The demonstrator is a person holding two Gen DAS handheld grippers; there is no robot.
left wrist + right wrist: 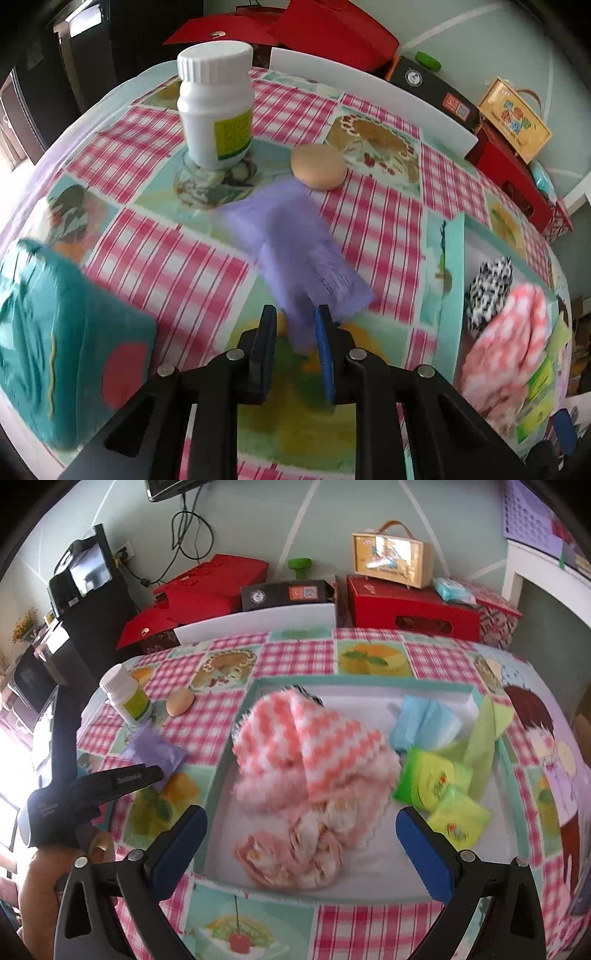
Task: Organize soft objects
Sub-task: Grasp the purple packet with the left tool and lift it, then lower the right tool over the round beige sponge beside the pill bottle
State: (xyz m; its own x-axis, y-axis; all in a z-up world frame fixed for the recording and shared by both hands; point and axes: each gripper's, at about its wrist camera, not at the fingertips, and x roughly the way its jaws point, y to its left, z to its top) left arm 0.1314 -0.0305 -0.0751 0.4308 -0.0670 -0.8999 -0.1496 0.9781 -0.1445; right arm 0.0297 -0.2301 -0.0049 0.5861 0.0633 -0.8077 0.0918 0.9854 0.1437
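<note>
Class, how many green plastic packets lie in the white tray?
2: a larger green plastic packet and a smaller one just in front of it, both near the white tray's right side. Others may be hidden.

You won't find much here that can be read. The white plastic bottle point(216, 107) carries a yellow-green label whose print is too small to make out. The black box point(288, 592) shows a round emblem and a QR code, its lettering illegible. The green packets point(432, 779) bear blurred logos.
</note>
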